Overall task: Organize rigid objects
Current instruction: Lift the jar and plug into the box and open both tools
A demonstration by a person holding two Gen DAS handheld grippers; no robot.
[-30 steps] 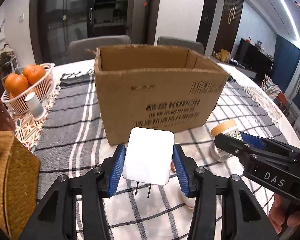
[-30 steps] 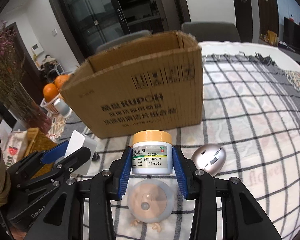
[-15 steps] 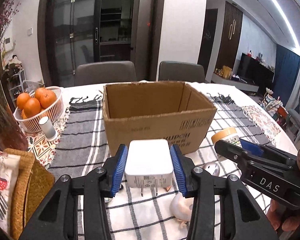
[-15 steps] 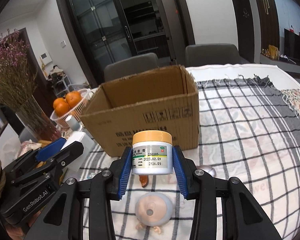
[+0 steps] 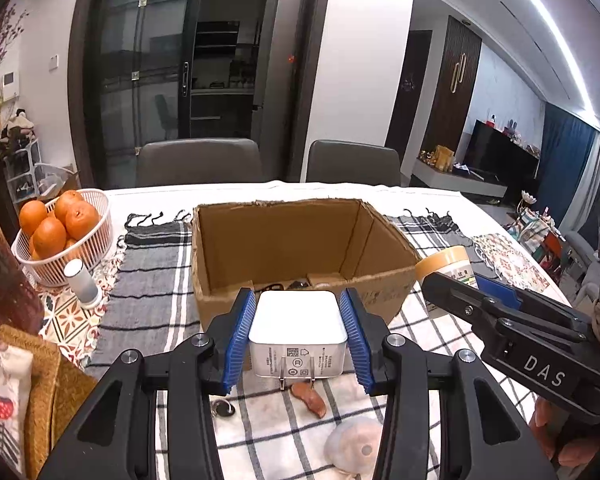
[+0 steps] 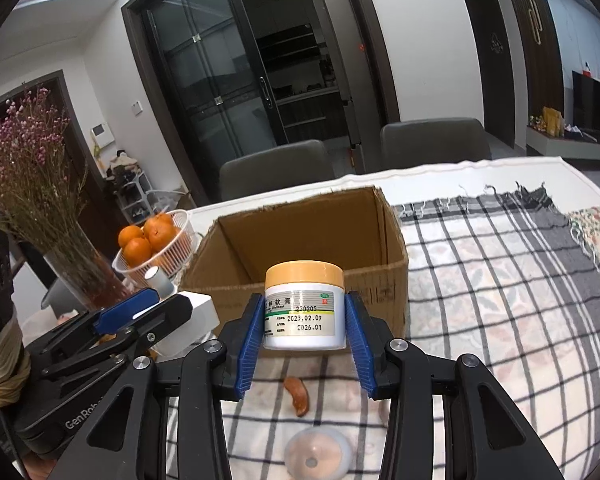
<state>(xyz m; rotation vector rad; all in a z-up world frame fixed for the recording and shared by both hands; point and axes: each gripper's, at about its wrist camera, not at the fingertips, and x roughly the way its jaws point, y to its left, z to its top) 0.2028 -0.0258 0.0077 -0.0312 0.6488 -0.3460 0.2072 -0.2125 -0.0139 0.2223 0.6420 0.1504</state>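
Raised charger [image 5: 298, 322] and jar [image 6: 304, 310] between tongs

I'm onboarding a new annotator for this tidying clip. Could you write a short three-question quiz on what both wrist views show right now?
1. True or false: the left gripper is shut on the white charger.
2. What does the right gripper hold?
A. the silver mouse
B. the ointment jar
C. an orange
3. Fill in: the cardboard box sits on the table, open at the ____.

Key
1. True; its two prongs point back toward the camera.
2. B; the jaws clamp the jar's white body, orange lid up.
3. Top; a few small items already lie inside.
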